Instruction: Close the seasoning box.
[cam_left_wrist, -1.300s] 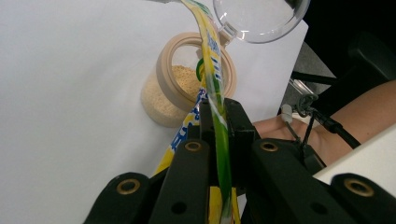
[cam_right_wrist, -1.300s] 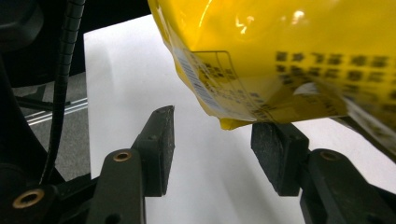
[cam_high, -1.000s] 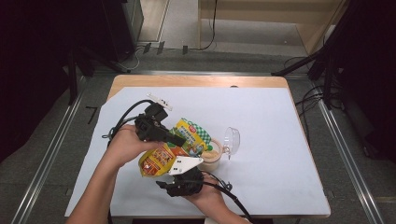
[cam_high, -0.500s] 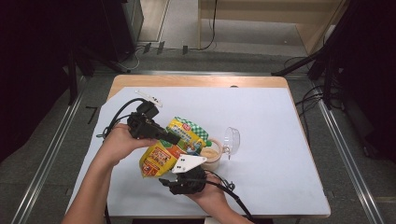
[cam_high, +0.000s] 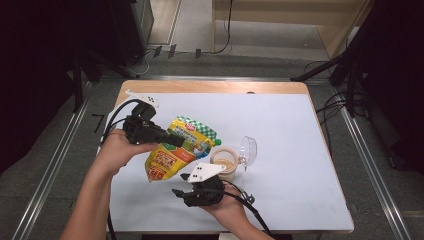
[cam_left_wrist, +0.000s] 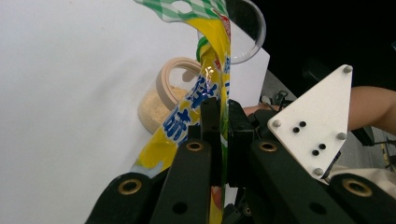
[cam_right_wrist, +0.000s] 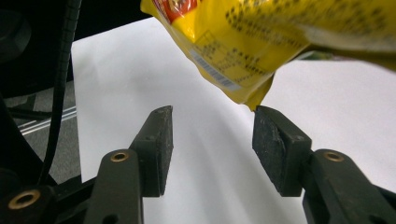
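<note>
You are holding the right gripper (cam_high: 187, 178) nearest you, at about 6 o'clock on the table (cam_high: 300, 200), its jaws standing partly apart with nothing between the pads. In the right gripper view, the bottom corner of the yellow pouch (cam_right_wrist: 261, 42) is hanging just above and between those jaws, not touching either that I can confirm.

Just beyond, at roughly 9 o'clock from the jar, your left gripper (cam_high: 176, 139) is pinching the pouch (cam_high: 175, 150); the left gripper view shows both pads pressing flat on the film (cam_left_wrist: 219, 70), jaws fully closed on it. The pouch is hanging tilted, green checked top edge pointing toward the jar.

Farther out, near table centre, the open jar (cam_high: 225, 162) is sitting upright with tan powder inside, its clear lid (cam_high: 248, 150) leaning just beside it at 2 o'clock.

Judgement: you are positioning the pouch over the jar for pouring. The next move is calling for the right gripper to catch the pouch's lower corner and lift it, so the mouth tips toward the jar rim.
</note>
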